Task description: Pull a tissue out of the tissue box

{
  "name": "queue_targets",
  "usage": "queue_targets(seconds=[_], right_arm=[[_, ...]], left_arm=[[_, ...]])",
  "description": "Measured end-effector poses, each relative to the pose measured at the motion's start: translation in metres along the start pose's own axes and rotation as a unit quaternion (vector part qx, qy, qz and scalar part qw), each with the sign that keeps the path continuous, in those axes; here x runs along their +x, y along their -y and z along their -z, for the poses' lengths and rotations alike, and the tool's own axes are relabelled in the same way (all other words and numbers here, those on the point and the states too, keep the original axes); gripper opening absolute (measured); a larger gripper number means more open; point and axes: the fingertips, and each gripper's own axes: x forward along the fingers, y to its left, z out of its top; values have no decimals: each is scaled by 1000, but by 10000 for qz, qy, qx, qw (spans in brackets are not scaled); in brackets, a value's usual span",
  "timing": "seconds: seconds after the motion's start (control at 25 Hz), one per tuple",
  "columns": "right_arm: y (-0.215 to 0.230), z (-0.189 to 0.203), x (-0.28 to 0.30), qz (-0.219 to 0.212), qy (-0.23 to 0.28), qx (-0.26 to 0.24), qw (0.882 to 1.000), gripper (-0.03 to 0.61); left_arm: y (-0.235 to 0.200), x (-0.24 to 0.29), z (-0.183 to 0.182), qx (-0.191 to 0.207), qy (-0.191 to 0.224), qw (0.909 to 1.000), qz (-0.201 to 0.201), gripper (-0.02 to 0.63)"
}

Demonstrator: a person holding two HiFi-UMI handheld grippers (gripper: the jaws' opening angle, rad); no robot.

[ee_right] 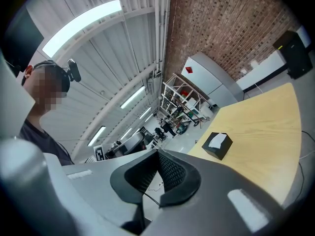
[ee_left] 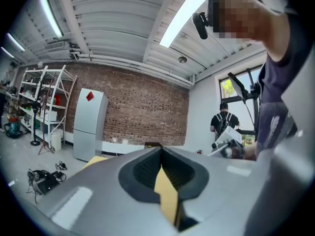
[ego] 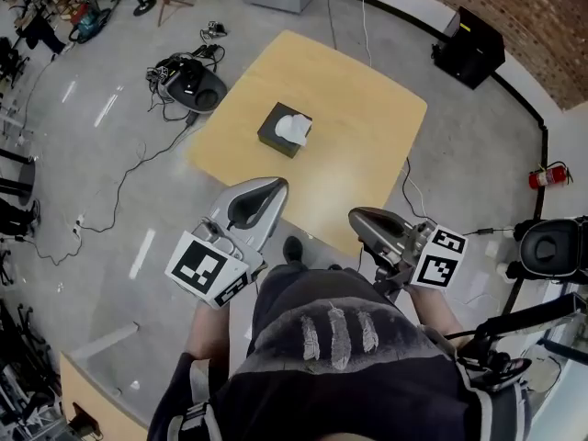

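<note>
Left gripper (ego: 266, 189) closed, smooth grey; tissue box (ego: 273, 130) square, black.

The place is a robotics lab or workshop set in an industrial hall. A polished concrete floor (ego: 101, 191) spreads around a lone pale wooden surface (ego: 367, 145). Loose cables (ego: 140, 158) and a heap of black gear (ego: 191, 83) lie on that floor. An exposed brick wall (ee_left: 142, 112) stands under a ribbed metal ceiling (ee_left: 113, 18) with long strip lights (ee_left: 184, 16). Open metal shelving (ee_left: 47, 102) holds equipment, with a tall grey cabinet (ee_left: 89, 124) near it. A red fire extinguisher (ego: 548, 175) sits by the wall.
</note>
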Motion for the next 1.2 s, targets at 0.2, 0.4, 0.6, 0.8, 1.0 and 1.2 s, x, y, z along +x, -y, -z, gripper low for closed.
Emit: queue_targets(seconds=[0.2, 0.4, 0.6, 0.8, 1.0, 1.2], right_arm=[[4, 4, 31, 268, -175, -104, 9994, -5], [35, -3, 30, 601, -117, -2, 9981, -5], [58, -15, 19, 839, 107, 245, 9961, -5], [68, -14, 11, 879, 256, 424, 9949, -5], [69, -10, 13, 844, 282, 538, 9946, -5], [72, -6, 5, 911, 364, 618, 9933, -5]], left_arm=[[-31, 12, 23, 606, -441, 9972, 51, 69], [-56, 60, 61, 884, -982, 9907, 312, 191], [-83, 100, 106, 1499, -1854, 9710, 190, 397], [-95, 120, 143, 1654, -2342, 9579, 128, 422], [-111, 132, 184, 2173, -2954, 9302, 170, 425], [-123, 139, 216, 2661, -3410, 9015, 170, 425]])
